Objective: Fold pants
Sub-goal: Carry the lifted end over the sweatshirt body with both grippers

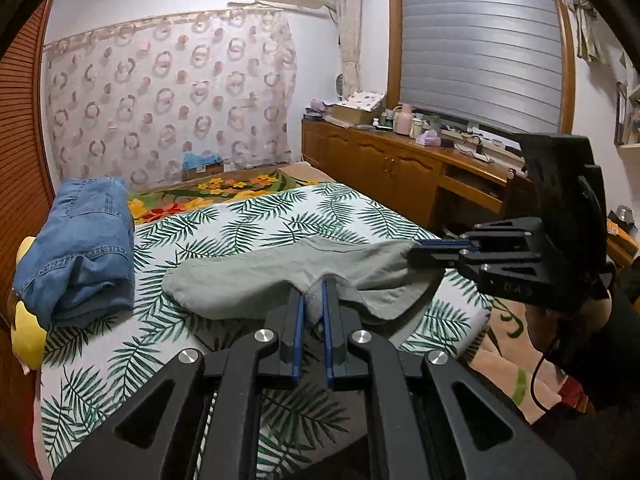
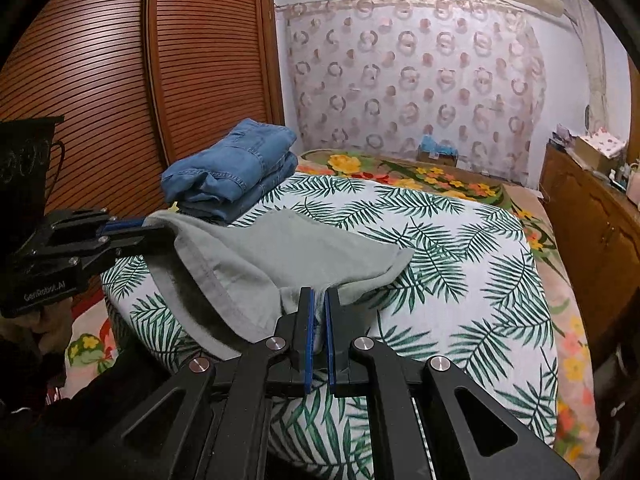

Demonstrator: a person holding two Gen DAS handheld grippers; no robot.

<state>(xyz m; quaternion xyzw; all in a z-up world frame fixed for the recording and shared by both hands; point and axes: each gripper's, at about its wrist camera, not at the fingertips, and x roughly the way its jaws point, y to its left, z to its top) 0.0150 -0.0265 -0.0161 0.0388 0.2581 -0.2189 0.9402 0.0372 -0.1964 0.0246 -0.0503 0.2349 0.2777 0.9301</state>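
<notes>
Grey-green pants (image 1: pixel 256 280) lie partly folded on the palm-leaf bed cover (image 1: pixel 280 216). My left gripper (image 1: pixel 313 286) is shut on a near edge of the pants and holds it a little above the bed. My right gripper (image 1: pixel 412 254) is shut on another edge to its right. In the right wrist view the pants (image 2: pixel 280 256) hang between my right gripper (image 2: pixel 319 294), shut on a bunched edge, and my left gripper (image 2: pixel 160 230) at the left, shut on the hem.
A folded pile of blue jeans (image 1: pixel 84 240) sits at the bed's far left, also seen in the right wrist view (image 2: pixel 236 168). A wooden cabinet (image 1: pixel 384 168) with clutter runs along the right. A slatted wooden wardrobe (image 2: pixel 120 80) stands on the left.
</notes>
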